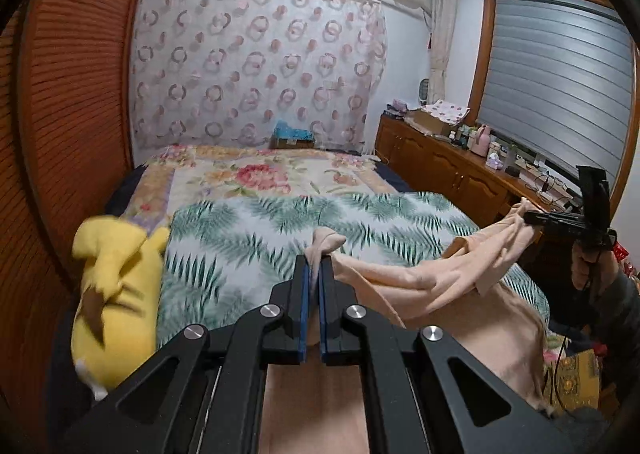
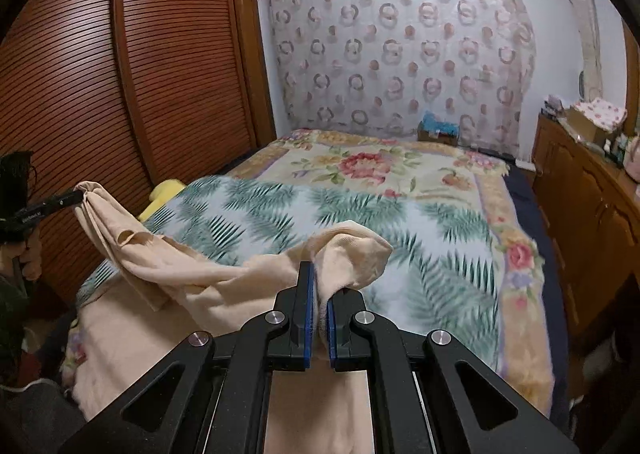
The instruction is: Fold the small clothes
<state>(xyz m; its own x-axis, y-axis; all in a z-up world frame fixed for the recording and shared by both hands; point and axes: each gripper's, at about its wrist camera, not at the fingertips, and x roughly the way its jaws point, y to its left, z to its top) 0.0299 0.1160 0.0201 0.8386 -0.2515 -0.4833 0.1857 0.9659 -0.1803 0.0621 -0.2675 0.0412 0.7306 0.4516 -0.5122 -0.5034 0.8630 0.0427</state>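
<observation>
Two hand-held grippers, left hand-held gripper [image 1: 315, 266] and right hand-held gripper [image 2: 319, 286], each pinching peach garment [image 1: 424, 274] stretched between them.

Both the left gripper [image 1: 316, 266] and right gripper [image 2: 318, 278] point slightly downward, jaws clamped on cloth.

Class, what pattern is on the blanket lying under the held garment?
Green fern leaves on white blanket, clearest in the right wrist view.
</observation>
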